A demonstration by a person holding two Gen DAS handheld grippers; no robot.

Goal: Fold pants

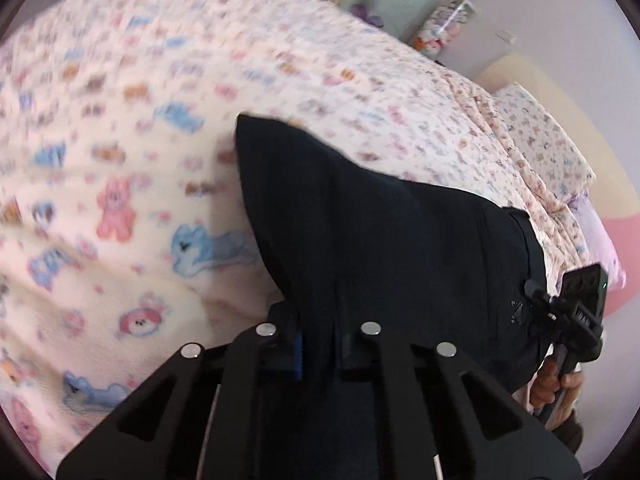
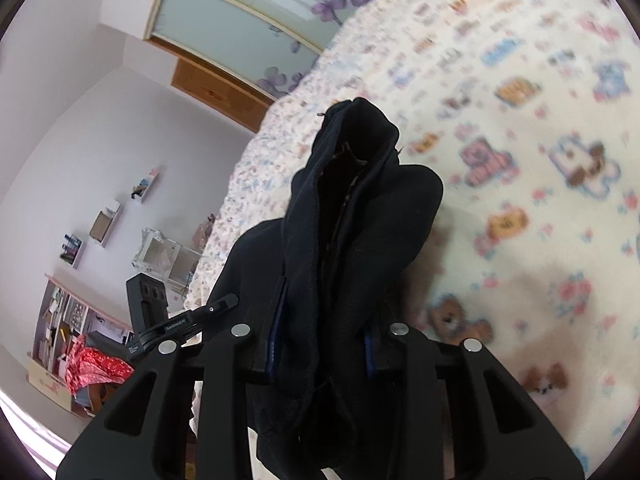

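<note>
A: Where are the pants (image 1: 384, 240)?

B: Lifted above the bed (image 1: 120, 120), bunched between both tongs. Left tongs (image 1: 318, 344) pinch one edge, right tongs (image 2: 320, 344) clamp a thick wad.

A: Folded?

B: Seemingly partway; nothing lies flat, so laying down and smoothing remain.

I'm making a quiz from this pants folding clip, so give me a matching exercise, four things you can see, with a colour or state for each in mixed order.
Column one:
1. pants
2. blanket
3. left gripper
4. wrapped bundle on the floor

Column two:
A. red with white spots
B. cream with cartoon animals
C. jaws shut on dark fabric
D. black, held up off the bed by the left gripper and the right gripper

Pairs: 1-D, 2-B, 3-C, 4-A
</note>
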